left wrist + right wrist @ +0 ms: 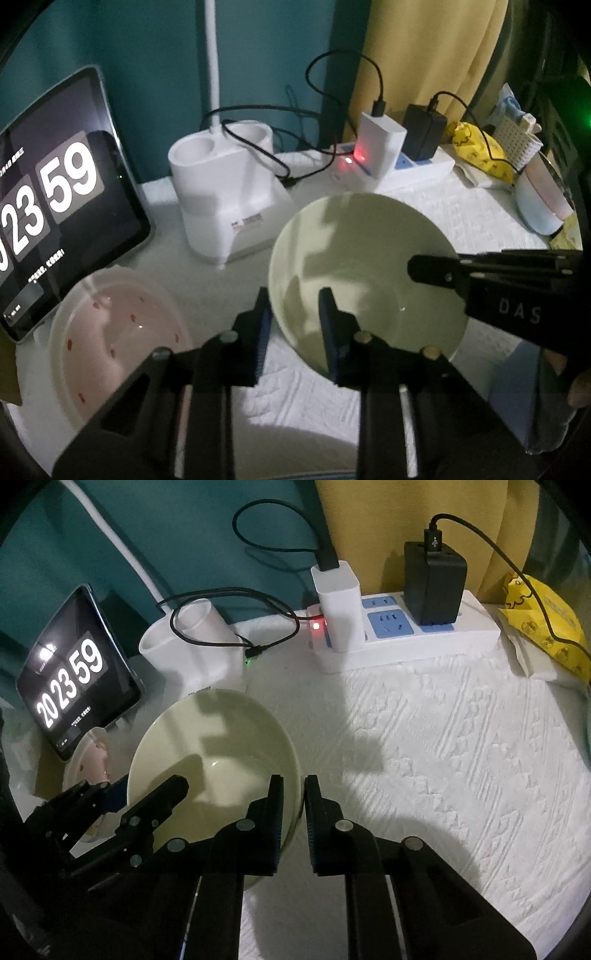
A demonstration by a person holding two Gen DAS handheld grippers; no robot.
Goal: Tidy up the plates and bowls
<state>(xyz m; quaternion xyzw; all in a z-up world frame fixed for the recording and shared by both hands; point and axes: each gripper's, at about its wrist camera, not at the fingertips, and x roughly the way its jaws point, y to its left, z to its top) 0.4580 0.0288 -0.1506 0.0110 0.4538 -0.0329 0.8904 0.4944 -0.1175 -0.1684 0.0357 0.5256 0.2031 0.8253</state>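
Both tools, left tool (pixel 295 325) and right tool (pixel 293 812), pinch the smooth round pale-green bowl's (pixel 354 251) rim.

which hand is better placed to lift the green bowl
Neither alone: left gripper and right gripper each pinch opposite sides of the green bowl rim, so a two-handed lift looks best.

Both my wrist views are dim, lit from above, with a bright patch on the white cloth (pixel 461 757). Hard shadows cross the pale green bowl (pixel 354 266). Fisheye edges bend and go black; the tablet (pixel 55 206) screen glows.
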